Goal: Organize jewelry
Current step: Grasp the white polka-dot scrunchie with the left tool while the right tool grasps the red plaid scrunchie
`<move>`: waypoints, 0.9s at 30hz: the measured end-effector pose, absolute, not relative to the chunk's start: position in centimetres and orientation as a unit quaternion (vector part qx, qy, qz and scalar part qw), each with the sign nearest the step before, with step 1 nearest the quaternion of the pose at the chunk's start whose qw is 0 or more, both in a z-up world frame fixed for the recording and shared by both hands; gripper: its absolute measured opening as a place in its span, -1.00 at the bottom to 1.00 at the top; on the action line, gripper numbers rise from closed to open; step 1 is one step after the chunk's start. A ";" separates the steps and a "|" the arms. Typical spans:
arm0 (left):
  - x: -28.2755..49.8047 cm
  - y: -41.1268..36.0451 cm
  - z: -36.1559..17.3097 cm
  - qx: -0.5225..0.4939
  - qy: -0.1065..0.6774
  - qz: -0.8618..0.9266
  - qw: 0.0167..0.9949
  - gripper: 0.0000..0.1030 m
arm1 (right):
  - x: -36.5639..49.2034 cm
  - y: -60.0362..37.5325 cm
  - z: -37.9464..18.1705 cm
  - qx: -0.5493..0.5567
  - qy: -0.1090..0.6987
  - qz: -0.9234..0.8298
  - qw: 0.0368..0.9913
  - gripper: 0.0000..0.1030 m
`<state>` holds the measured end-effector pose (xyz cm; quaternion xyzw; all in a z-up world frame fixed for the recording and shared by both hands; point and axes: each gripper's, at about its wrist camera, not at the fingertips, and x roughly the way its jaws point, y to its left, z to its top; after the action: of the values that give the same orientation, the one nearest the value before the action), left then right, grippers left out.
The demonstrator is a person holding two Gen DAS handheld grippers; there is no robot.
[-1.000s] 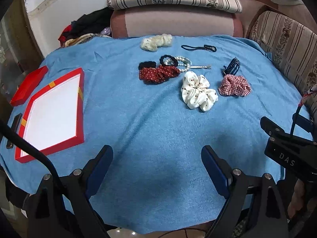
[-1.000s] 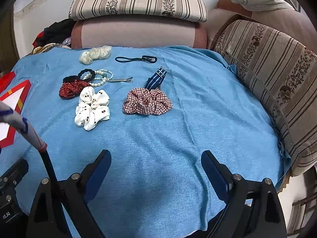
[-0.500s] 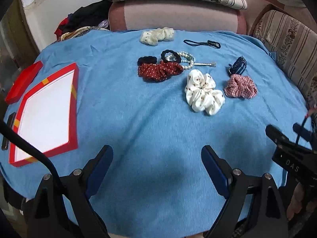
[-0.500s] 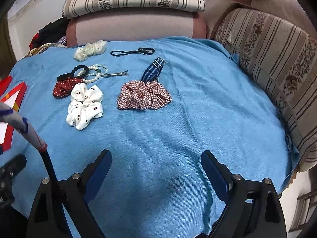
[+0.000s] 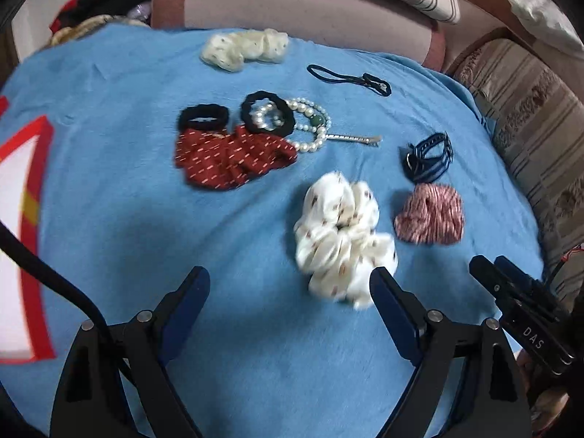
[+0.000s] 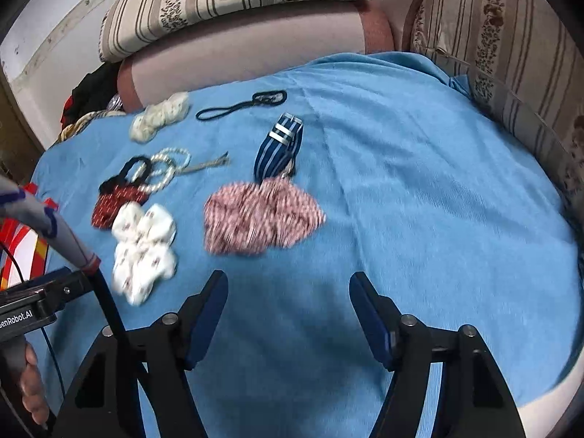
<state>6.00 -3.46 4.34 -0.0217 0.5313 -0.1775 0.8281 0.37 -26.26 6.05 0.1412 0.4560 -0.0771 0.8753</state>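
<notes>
Hair ties and jewelry lie on a blue cloth [image 5: 109, 219]. A white spotted scrunchie [image 5: 343, 237] lies just ahead of my open, empty left gripper [image 5: 290, 292], by its right finger. A red plaid scrunchie [image 6: 261, 215] lies just ahead of my open, empty right gripper [image 6: 288, 295]. A dark red scrunchie [image 5: 233, 158], two black hair ties [image 5: 202, 118], a pearl bracelet [image 5: 314, 124], a metal hair clip [image 5: 354, 138], a blue striped band [image 6: 279, 146], a cream scrunchie [image 5: 244, 51] and a black cord [image 5: 346, 78] lie farther back.
A red-rimmed box with a white inside [image 5: 22, 226] sits at the left edge of the cloth. Striped sofa cushions [image 6: 237, 3] rise behind and to the right [image 6: 511, 73]. Dark clothes [image 6: 91, 91] are piled at the back left.
Both grippers have moved forward toward the items, which now look larger and closer. The right gripper's jaws stand a little narrower than before. Nothing on the cloth has moved.
</notes>
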 end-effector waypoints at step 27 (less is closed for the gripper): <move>4.8 -4.3 6.4 -0.006 0.509 -0.194 0.839 -0.82 | 2.2 -25.5 7.5 0.172 0.441 -0.037 0.880 -0.78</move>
<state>4.81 -4.26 6.44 -0.0059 0.5091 -0.1939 0.8386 2.23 -25.53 7.50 0.1724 0.4414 -0.0367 0.8798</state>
